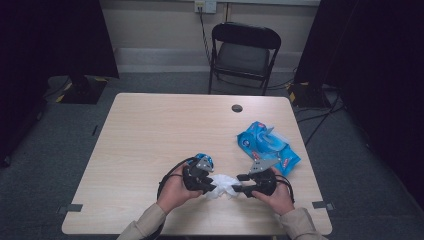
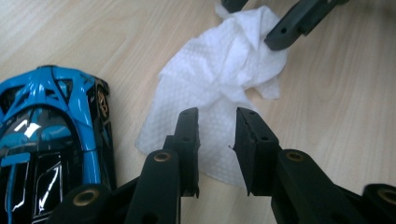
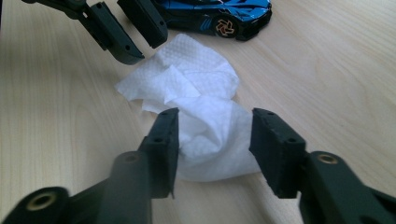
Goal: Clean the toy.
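both black two-jaw grippers meet over one crumpled white paper wipe point(image 1: 221, 186) near the table's front edge. going left to right: the glossy blue toy sports car point(image 1: 204, 160) sits just behind the left gripper point(image 1: 209, 189), whose jaws stand a little apart astride the wipe's left end, pads not pressing it. the wipe stretches roughly crosswise between the two tools, so each faces one end. the right gripper point(image 1: 240, 183) has its jaws wider apart around the right end, also not pinching. both hands look equally near. farther right lies the blue plastic wipe pack point(image 1: 267, 145) on the pale wooden table point(image 1: 150, 130).
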A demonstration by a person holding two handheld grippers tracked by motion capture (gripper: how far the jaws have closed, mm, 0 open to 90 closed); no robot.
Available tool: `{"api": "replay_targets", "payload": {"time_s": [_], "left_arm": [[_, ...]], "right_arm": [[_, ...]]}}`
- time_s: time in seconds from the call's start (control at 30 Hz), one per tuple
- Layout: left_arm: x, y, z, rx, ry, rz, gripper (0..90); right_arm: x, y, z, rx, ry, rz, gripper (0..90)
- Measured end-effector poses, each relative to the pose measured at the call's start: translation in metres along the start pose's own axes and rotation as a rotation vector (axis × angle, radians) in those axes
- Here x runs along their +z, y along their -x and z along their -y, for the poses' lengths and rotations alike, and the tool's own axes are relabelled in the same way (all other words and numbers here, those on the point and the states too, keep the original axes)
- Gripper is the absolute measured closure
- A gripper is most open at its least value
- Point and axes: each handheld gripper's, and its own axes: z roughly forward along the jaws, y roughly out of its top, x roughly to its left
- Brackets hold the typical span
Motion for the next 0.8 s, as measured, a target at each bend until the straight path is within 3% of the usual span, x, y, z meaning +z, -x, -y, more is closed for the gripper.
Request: {"api": "replay_targets", "payload": {"time_s": [0.07,0.1,0.2,0.3,0.4,0.63,0.8], "left_arm": [[0.003,0.000,0.001,0.000,-0.011,-0.014,71.4],[0.004,0.000,0.002,0.000,-0.010,-0.014,71.4],[0.008,-0.002,0.004,-0.028,-0.021,-0.035,72.7],[0.013,-0.003,0.005,-0.040,-0.026,-0.040,73.1],[0.018,-0.003,0.005,-0.043,-0.024,-0.036,73.4],[0.021,-0.003,0.004,-0.053,-0.004,-0.029,74.7],[0.021,-0.003,0.003,-0.053,-0.003,-0.024,75.1]], "right_arm": [[0.000,0.001,0.001,0.001,-0.003,-0.010,62.8],[-0.001,0.001,0.001,0.004,-0.007,-0.001,70.7],[-0.003,0.001,0.001,0.005,-0.005,-0.001,81.0],[-0.005,0.000,-0.002,0.007,0.024,-0.013,83.8],[-0.004,0.000,-0.003,0.022,0.050,-0.031,80.1],[0.006,-0.003,-0.004,0.027,0.047,-0.040,72.8],[0.018,-0.006,-0.005,0.019,0.014,-0.034,65.8]]}}
